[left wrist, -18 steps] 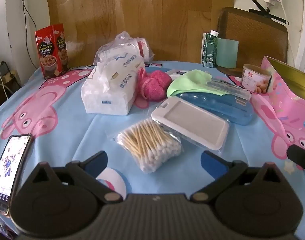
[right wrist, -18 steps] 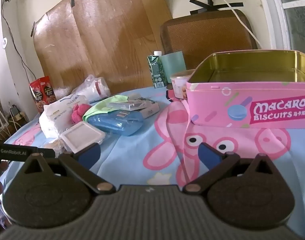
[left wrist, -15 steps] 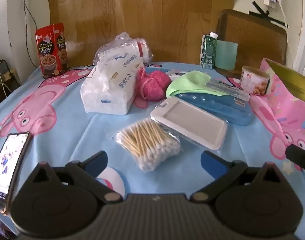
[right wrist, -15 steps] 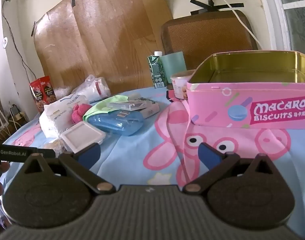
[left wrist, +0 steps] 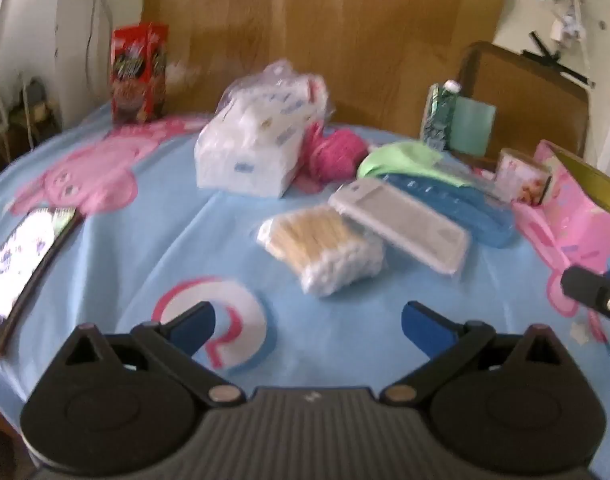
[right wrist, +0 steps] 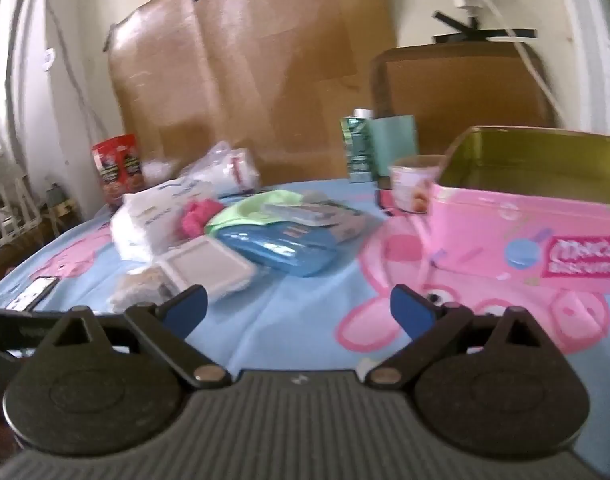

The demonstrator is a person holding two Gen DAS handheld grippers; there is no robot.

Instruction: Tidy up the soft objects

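Note:
On the blue cartoon tablecloth lie a bag of cotton swabs [left wrist: 325,254], a white tissue pack [left wrist: 253,156], a pink fluffy item [left wrist: 335,154] and a green cloth [left wrist: 397,156]. An open pink biscuit tin [right wrist: 537,220] stands at the right. My left gripper [left wrist: 307,326] is open and empty, above the cloth short of the swabs. My right gripper [right wrist: 297,312] is open and empty, between the pile and the tin. The swabs [right wrist: 141,284], tissue pack [right wrist: 153,220] and pink item [right wrist: 195,218] also show in the right wrist view.
A white flat case [left wrist: 401,226] and a blue plastic case [left wrist: 457,208] lie by the swabs. A phone [left wrist: 21,264] lies at the left edge. A red box [left wrist: 139,72], a green carton [left wrist: 439,116], a small cup [left wrist: 521,178] and a chair [right wrist: 461,92] are farther back.
Both views are now blurred by motion. The left gripper has risen and tilted, so the pile sits farther off. The right gripper has swung left, toward the pile.

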